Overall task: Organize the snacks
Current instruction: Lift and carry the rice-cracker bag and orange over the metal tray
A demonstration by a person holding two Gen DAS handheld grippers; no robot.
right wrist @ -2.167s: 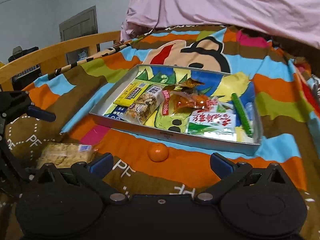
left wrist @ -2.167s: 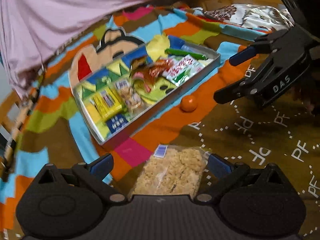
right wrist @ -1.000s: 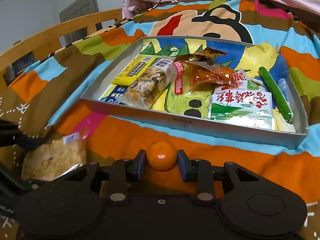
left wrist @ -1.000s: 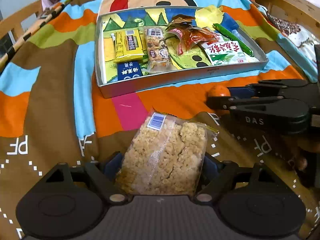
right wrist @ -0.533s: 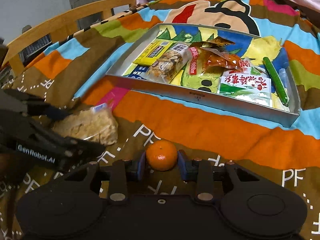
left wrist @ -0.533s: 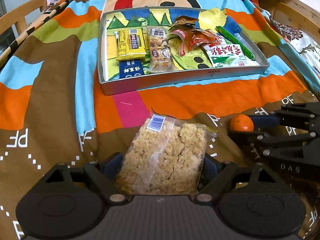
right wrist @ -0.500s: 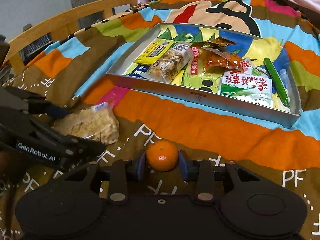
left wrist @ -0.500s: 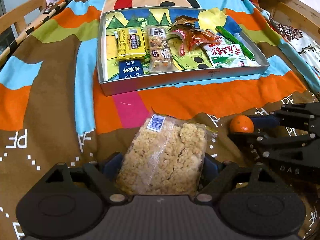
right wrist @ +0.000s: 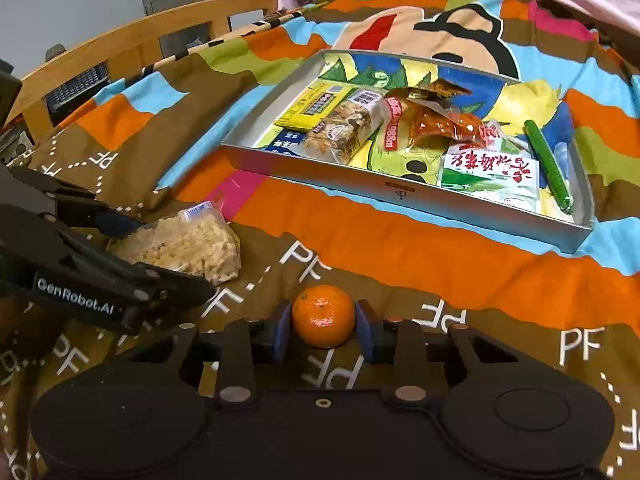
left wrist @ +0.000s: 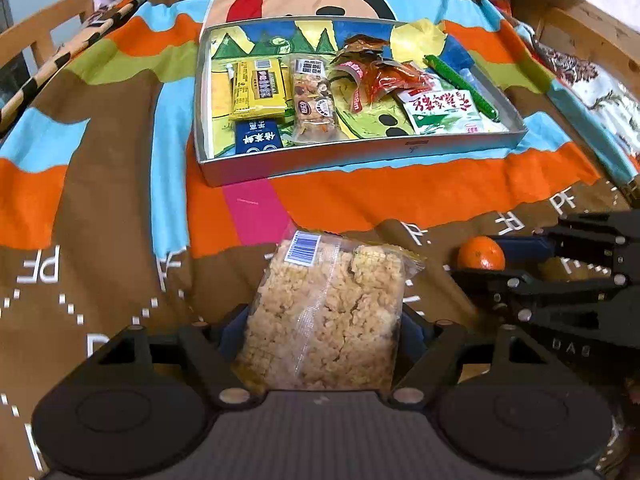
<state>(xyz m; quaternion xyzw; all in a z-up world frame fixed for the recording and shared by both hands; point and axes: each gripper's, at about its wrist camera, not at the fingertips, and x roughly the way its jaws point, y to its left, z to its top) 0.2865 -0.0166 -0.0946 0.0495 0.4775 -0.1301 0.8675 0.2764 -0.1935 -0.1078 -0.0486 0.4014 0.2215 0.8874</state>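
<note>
In the left wrist view, the left gripper (left wrist: pixel 322 344) has the bag of puffed rice crackers (left wrist: pixel 326 316) between its two fingers, and its jaws have just been closing on the bag, so both pads now press on its sides; a moment ago they stood a little wider around it. This means, I think, that the bag is now secured and ready to be lifted toward the metal tray (left wrist: pixel 344 158), which lies ahead of the gripper on the colourful blanket (left wrist: pixel 100 200) and already contains several snack packets. To the right of this gripper, the right gripper (left wrist: pixel 480 256) is seen from the side with the small mandarin (left wrist: pixel 481 253) at its tip. In the right wrist view, the right gripper (right wrist: pixel 323 326) is closed on the mandarin (right wrist: pixel 323 316), both blue pads touching the fruit, as it was half a second before. The tray (right wrist: pixel 420 196) is ahead and slightly to the right, well apart. This view shows the wooden bed rail (right wrist: pixel 132 40) and the grip on the mandarin from above, which the left view cannot show; the left view alone shows the contact of the pads on the bag, while here the bag (right wrist: pixel 184 244) is partly hidden behind the left gripper (right wrist: pixel 120 248).
</note>
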